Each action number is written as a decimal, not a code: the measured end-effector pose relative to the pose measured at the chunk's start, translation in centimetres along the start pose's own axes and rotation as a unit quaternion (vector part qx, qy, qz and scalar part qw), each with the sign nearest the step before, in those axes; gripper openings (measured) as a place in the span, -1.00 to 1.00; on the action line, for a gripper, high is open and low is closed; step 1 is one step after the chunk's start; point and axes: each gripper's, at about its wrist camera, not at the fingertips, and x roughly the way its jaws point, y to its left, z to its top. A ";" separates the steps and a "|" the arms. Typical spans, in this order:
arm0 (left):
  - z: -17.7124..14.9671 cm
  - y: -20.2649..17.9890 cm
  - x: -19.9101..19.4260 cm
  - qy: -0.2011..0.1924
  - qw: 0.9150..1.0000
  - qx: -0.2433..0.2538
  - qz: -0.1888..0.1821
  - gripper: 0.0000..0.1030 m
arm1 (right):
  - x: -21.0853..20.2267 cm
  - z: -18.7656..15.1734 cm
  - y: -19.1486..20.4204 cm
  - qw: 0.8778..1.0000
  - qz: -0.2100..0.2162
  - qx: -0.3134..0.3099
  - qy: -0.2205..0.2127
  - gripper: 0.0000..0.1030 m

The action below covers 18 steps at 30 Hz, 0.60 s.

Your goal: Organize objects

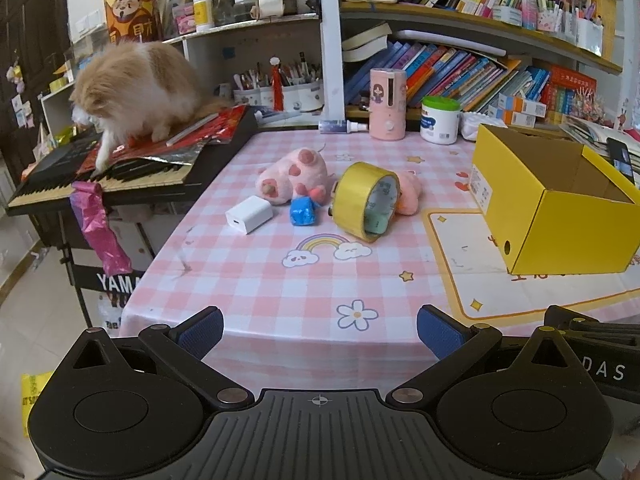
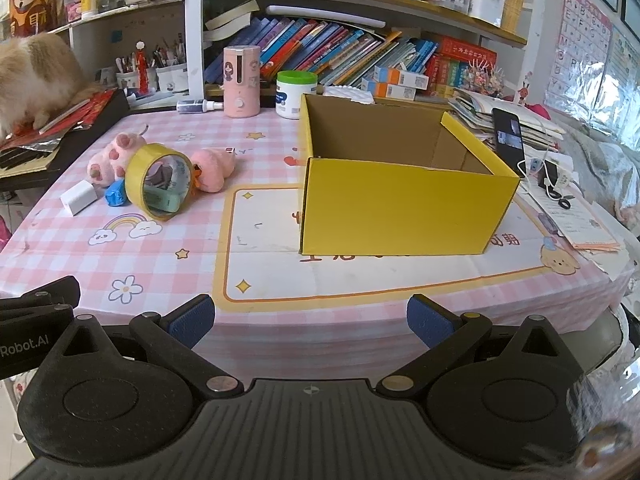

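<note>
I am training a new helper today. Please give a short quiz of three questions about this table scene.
1. True or false: the yellow box already holds the tape roll.
2. Which lies nearest the white charger? A blue wrapped object; B pink dispenser; C green-lidded jar.
3. How do the left claw and the right claw stand?

Key: 1 false; 2 A; 3 both open, holding nothing.
</note>
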 end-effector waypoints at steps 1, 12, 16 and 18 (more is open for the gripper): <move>0.0 0.2 0.0 0.001 1.000 -0.001 0.001 1.00 | 0.0 0.0 0.1 1.000 0.001 -0.001 0.000 1.00; -0.2 1.5 0.7 0.015 1.000 -0.021 0.018 1.00 | 0.6 0.4 1.4 1.000 0.021 -0.017 0.009 1.00; -0.2 2.1 1.4 0.021 0.999 -0.033 0.023 1.00 | 1.3 0.6 1.9 0.999 0.032 -0.022 0.013 1.00; -0.1 2.4 1.9 0.027 0.999 -0.039 0.024 1.00 | 1.7 0.7 2.2 0.999 0.038 -0.024 0.014 1.00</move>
